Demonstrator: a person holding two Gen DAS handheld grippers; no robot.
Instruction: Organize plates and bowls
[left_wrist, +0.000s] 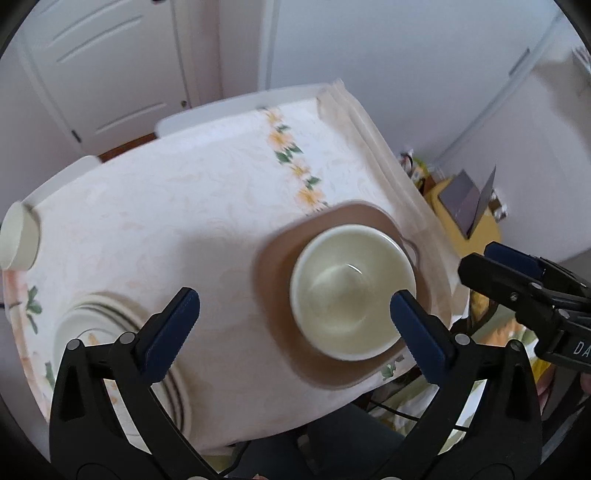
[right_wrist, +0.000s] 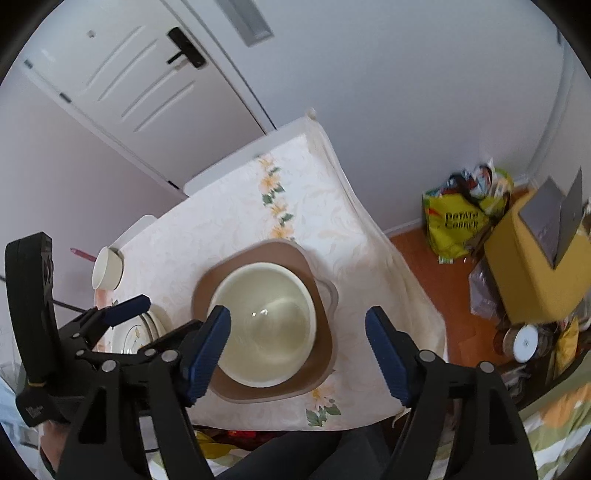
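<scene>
A cream bowl (left_wrist: 351, 291) (right_wrist: 266, 325) sits inside a brown squarish plate (left_wrist: 280, 273) (right_wrist: 325, 354) near the table's near right corner. A round plate with dark rings (left_wrist: 96, 317) (right_wrist: 147, 328) lies at the near left. A small cream bowl (left_wrist: 16, 236) (right_wrist: 107, 269) stands at the table's far left edge. My left gripper (left_wrist: 291, 325) is open and empty above the table, its right finger over the cream bowl's rim. My right gripper (right_wrist: 299, 347) is open and empty above the cream bowl; it also shows in the left wrist view (left_wrist: 476, 260).
The table has a floral tablecloth (left_wrist: 192, 206) (right_wrist: 314, 206). White chair backs (left_wrist: 221, 110) stand at its far side. On the floor to the right are a yellow box (right_wrist: 535, 266) with a laptop, a yellow-green bag (right_wrist: 458, 221) and clutter.
</scene>
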